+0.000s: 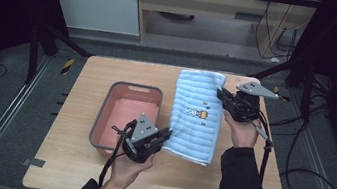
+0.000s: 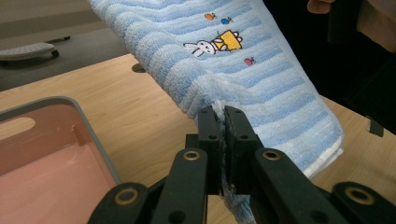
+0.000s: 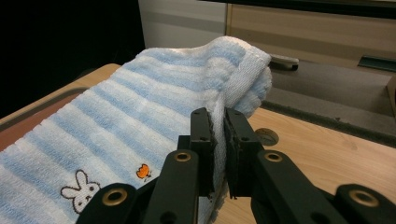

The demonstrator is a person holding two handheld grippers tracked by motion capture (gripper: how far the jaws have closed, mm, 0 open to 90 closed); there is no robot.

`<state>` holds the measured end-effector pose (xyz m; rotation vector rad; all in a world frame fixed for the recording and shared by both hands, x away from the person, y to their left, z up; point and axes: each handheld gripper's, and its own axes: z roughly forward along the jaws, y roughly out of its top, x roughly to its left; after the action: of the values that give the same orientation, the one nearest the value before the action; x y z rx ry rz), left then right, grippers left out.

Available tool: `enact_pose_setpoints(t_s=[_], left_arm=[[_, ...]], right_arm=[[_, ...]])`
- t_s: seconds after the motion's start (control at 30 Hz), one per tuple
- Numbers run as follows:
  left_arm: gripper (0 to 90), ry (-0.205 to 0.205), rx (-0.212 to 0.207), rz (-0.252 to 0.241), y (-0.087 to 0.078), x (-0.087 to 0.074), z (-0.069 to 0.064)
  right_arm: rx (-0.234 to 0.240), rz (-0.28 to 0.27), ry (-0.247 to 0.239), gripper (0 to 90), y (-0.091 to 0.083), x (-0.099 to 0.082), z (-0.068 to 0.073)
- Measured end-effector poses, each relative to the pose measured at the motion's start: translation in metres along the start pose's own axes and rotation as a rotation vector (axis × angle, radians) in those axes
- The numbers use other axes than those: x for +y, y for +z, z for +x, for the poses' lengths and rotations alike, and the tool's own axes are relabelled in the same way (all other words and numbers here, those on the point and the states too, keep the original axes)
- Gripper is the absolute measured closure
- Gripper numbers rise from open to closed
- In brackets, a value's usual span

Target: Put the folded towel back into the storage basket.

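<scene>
Striped towel (image 1: pixel 195 116) with embroidered rabbit (image 2: pixel 201 48), no legible writing, pinched by left gripper (image 2: pixel 222 116) and right gripper (image 3: pixel 218 119).

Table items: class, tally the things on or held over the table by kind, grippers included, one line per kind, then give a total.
Blue striped towel: 1
Grey basin with a pink inside: 1
Grippers, left gripper and right gripper, each clamped on the towel: 2
Total: 4

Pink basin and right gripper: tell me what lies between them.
In the high view, the blue striped towel lies between the pink basin and the right gripper, which pinches its edge.
</scene>
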<state>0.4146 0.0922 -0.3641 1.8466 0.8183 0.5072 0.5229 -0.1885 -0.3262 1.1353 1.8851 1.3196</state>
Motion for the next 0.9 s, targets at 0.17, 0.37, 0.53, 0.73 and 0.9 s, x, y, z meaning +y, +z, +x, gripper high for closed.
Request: enact_pose_setpoints(t_s=[0.17, 0.37, 0.53, 0.73, 0.9], left_arm=[[86.1, 0.001, 0.014, -0.007, -0.009, 0.001, 0.008], [86.0, -0.003, 0.030, -0.015, -0.019, 0.001, 0.019], [86.0, -0.016, 0.033, -0.028, -0.024, -0.001, 0.026], [86.0, -0.021, 0.050, -0.028, -0.032, -0.005, 0.035], [86.0, -0.034, 0.065, -0.033, -0.039, -0.009, 0.043]], right_arm=[[0.011, -0.005, -0.008, 83.3, 0.006, 0.007, 0.010], [0.023, -0.011, -0.016, 83.3, 0.013, 0.015, 0.020], [0.036, -0.012, -0.027, 83.3, 0.020, 0.019, 0.029], [0.049, -0.021, -0.035, 83.3, 0.028, 0.026, 0.042], [0.057, -0.017, -0.033, 83.3, 0.035, 0.027, 0.049]])
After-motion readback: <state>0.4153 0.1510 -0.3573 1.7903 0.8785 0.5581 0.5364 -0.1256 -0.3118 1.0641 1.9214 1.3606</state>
